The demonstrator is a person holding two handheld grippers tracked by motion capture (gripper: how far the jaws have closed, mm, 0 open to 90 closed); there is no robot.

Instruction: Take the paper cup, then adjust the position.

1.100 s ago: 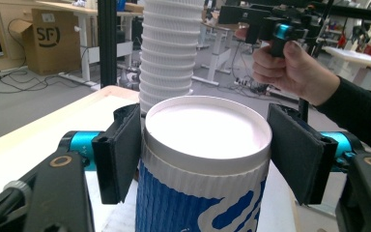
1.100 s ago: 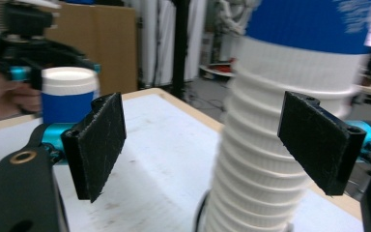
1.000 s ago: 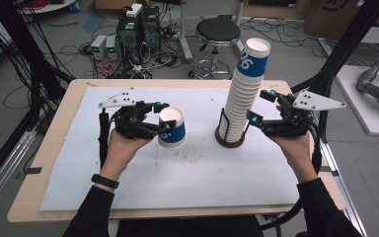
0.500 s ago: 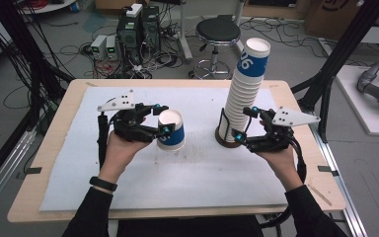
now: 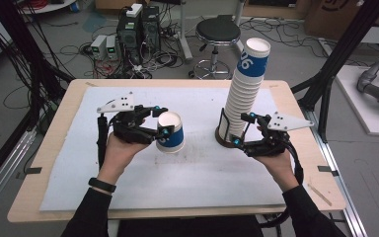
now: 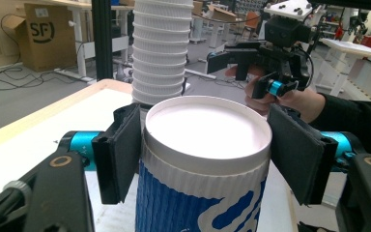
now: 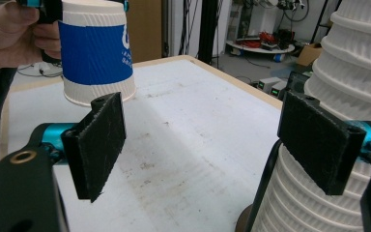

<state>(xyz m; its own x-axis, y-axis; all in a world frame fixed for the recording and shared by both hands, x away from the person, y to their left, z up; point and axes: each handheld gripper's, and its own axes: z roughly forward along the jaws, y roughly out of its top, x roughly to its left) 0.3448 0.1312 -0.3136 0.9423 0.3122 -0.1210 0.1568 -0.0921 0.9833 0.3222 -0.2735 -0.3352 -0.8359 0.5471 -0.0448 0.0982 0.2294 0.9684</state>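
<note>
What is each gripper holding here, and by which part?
The left gripper clamps a single cup by its upper wall, just under the rim. The right gripper is open beside the cup stack, holding nothing.

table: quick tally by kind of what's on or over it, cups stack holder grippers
single blue-and-white cup, held in the left gripper: 1
tall stack of cups: 1
dark holder at the stack's foot: 1
grippers, left and right gripper: 2
total: 5
</note>
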